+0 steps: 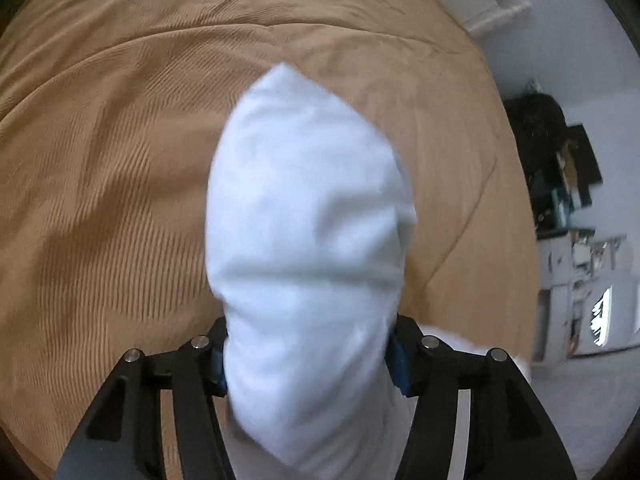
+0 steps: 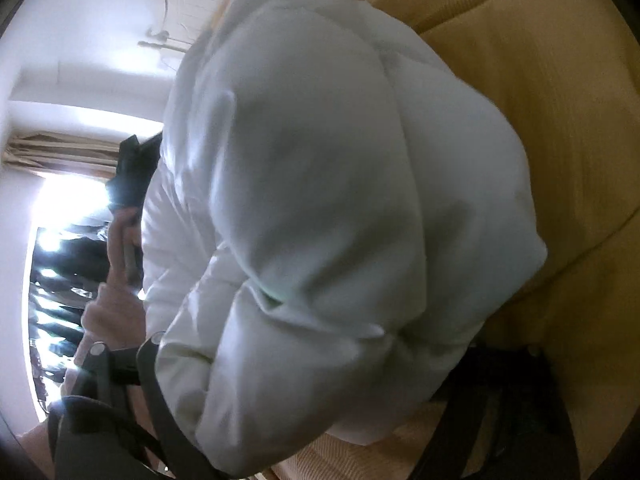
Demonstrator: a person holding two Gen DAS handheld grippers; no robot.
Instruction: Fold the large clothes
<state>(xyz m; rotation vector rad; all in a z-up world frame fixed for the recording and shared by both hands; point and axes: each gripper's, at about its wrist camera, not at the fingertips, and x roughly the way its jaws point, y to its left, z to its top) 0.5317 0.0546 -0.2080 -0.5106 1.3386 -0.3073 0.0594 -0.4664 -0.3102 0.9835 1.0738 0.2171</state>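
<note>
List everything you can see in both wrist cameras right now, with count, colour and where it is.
garment: one, white, bunched and held up over the bed, filling the middle of both views
bedspread: one, tan, ribbed, spread beneath the garment
curtain: one, beige, beside the bright window, right wrist view
clutter: dark, blurred, against the far wall, left wrist view
hand: one, behind the garment, right wrist view
left gripper: black, shut on the garment
right gripper: black, fingertips hidden by the garment

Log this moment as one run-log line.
left tool: shut on white garment | right tool: buried in garment, state unclear | surface: tan bedspread
</note>
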